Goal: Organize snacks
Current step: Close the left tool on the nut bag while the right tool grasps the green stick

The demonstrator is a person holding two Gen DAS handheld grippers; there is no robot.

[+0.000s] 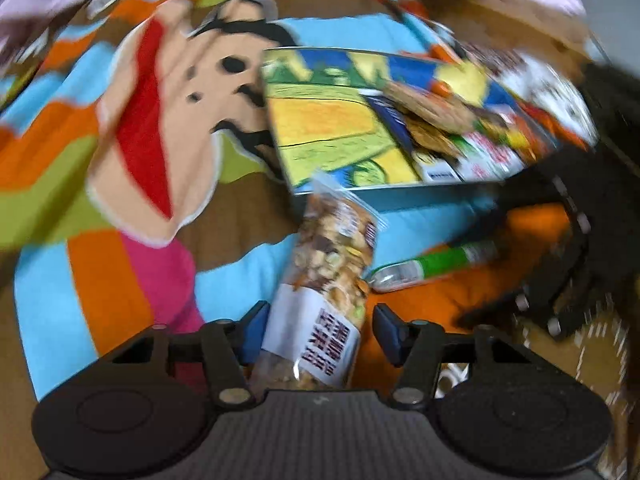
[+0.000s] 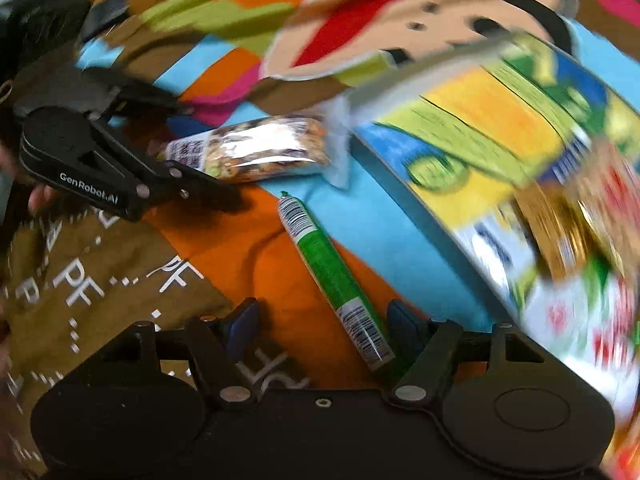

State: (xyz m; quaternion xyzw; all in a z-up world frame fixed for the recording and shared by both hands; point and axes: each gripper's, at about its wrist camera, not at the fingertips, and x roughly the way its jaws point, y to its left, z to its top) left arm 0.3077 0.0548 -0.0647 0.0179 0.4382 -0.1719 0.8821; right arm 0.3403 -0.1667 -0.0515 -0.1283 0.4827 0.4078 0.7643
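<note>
A clear packet of mixed nuts [image 1: 332,280] lies between the open fingers of my left gripper [image 1: 320,332], pointing away toward a colourful cartoon tin tray [image 1: 340,128]. The packet also shows in the right wrist view [image 2: 256,150], with my left gripper [image 2: 216,192] at its near end. A green tube-shaped snack stick [image 2: 332,272] lies on the blanket between the open fingers of my right gripper [image 2: 320,328]; it also shows in the left wrist view [image 1: 432,264]. The tray [image 2: 472,128] holds several snack packs [image 1: 440,116]. Both views are motion-blurred.
Everything lies on a multicoloured cartoon blanket [image 1: 132,184]. A brown cloth with white letters [image 2: 88,280] lies at the left in the right wrist view. My right gripper's black body [image 1: 568,220] shows at the right edge of the left wrist view.
</note>
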